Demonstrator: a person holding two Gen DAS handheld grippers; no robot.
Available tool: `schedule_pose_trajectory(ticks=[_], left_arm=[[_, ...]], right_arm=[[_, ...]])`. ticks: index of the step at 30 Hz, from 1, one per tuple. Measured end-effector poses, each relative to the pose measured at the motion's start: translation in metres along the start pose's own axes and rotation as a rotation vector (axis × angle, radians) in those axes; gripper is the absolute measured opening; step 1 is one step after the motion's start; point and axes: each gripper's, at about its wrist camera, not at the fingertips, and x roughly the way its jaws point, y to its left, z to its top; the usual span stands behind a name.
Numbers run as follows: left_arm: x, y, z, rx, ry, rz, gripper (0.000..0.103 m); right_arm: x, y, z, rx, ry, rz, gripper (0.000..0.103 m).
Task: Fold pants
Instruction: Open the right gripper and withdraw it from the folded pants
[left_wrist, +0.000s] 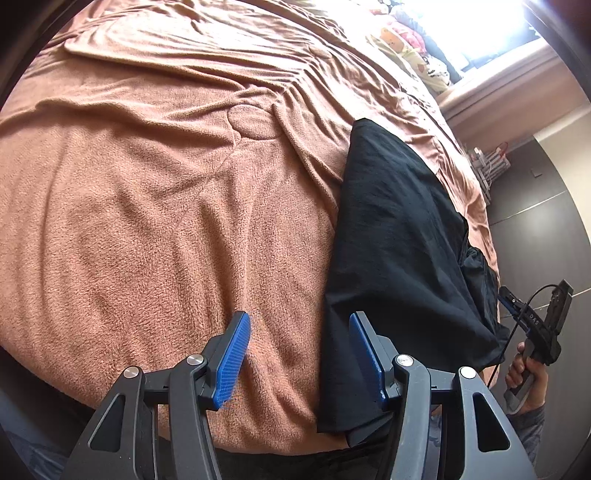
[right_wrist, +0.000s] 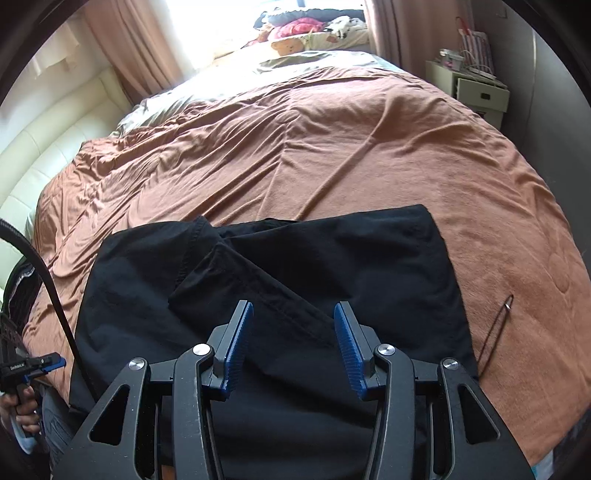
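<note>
Black pants (right_wrist: 280, 280) lie folded on the bed (right_wrist: 332, 140). The right hand-held gripper (right_wrist: 293, 347) hangs over them, the left hand-held gripper (left_wrist: 299, 354) at their edge, both part-open and empty.

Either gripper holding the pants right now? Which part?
Neither. Left gripper and right gripper both stand open above the black pants, nothing between the fingers.
</note>
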Motion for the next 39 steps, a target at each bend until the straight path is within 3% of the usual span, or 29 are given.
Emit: schedule_pose_trajectory(ticks=[10,15,16,17,18,19,26,39], left_arm=[[-0.003,0.01,-0.001,-0.039,-0.019,0.016,0.058],[-0.006,0.016,-0.001,-0.062,-0.022,0.018,0.058],[-0.006,0.017,-0.001,-0.061,-0.023,0.021,0.058],[-0.007,0.017,-0.001,-0.06,-0.025,0.025,0.058],[-0.008,0.018,0.0,-0.061,-0.026,0.028,0.058],[-0.008,0.018,0.0,-0.062,-0.028,0.029,0.058],[-0.012,0.018,0.003,-0.061,-0.037,0.011,0.058],[-0.003,0.015,0.009,-0.058,-0.022,0.005,0.058]], right_arm=[[0.064,0.031,0.031,-0.205,0.12,-0.009,0.044],[0.09,0.041,0.029,-0.26,0.16,-0.069,0.044],[0.092,0.044,0.028,-0.264,0.156,-0.072,0.042],[0.093,0.049,0.027,-0.276,0.149,-0.076,0.028],[0.092,0.051,0.028,-0.291,0.143,-0.087,0.005],[0.09,0.052,0.026,-0.298,0.135,-0.101,0.0],[0.053,0.047,0.032,-0.275,0.021,-0.109,0.0],[0.0,-0.012,0.04,-0.032,-0.091,-0.3,0.0]])
